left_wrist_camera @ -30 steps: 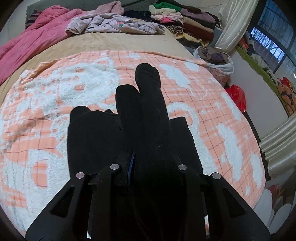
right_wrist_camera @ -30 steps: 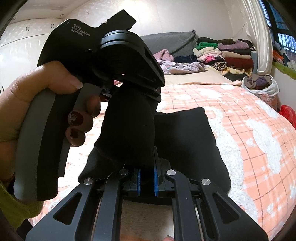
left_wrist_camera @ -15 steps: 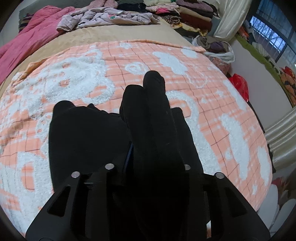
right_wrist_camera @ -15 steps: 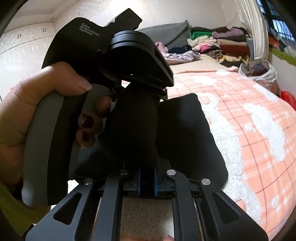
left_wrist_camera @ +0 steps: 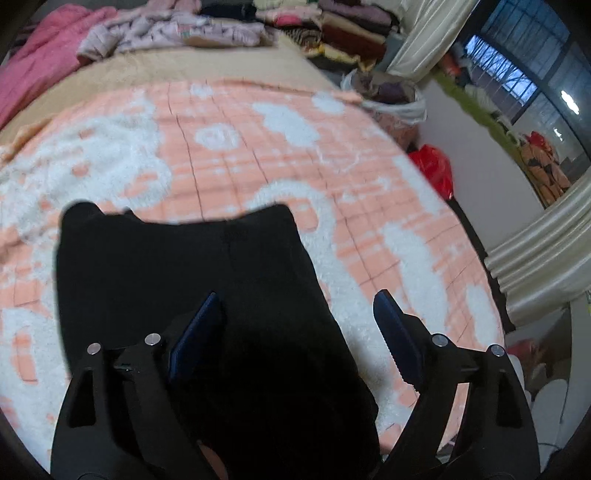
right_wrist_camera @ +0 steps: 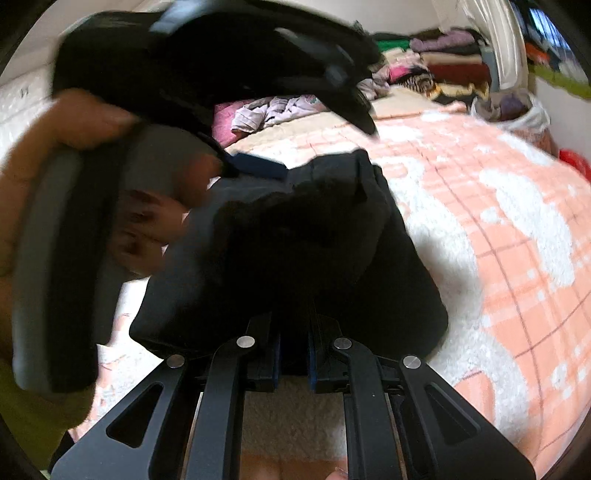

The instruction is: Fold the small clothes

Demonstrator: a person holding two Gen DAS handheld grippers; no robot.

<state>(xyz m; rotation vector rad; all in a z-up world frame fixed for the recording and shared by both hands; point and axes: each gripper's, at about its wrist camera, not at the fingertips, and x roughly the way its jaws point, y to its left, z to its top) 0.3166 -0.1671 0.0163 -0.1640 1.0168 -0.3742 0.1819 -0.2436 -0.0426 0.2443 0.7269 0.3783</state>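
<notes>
A: What lies around the work on the bed (left_wrist_camera: 369, 206)?

B: A peach-and-white checked blanket (left_wrist_camera: 229, 147) covers the near part. Past it, at the far end, a pink quilt (left_wrist_camera: 40, 70) on the left, a loose heap of pale lilac clothes (left_wrist_camera: 177, 29) beside it, and a stack of folded clothes (right_wrist_camera: 443, 66) by the curtain (left_wrist_camera: 421, 40). Off the bed's right edge stand a white bag of laundry (right_wrist_camera: 517, 110) and a red bag (left_wrist_camera: 432, 166) on the floor.

A: And the thing being folded?

B: A black garment (left_wrist_camera: 184, 277) lies on the blanket, right under both grippers. From the left wrist camera its long axis runs away from the lens, with a straight far edge ending in two blunt corners.

A: Anything in the way?

B: In the right wrist view the left gripper's body and the hand (right_wrist_camera: 74, 177) holding it fill the upper left, blurred, and hide the garment's far-left part. The garment's own raised fold blocks what lies behind it.

A: The fingers?

B: The left gripper (left_wrist_camera: 295, 325) is opening; its blue pads stand wide apart above the cloth, one over the garment and the other over the blanket, pressing on nothing. The right gripper (right_wrist_camera: 293, 354) is clenched on a bunched fold of the black garment at its near edge.
</notes>
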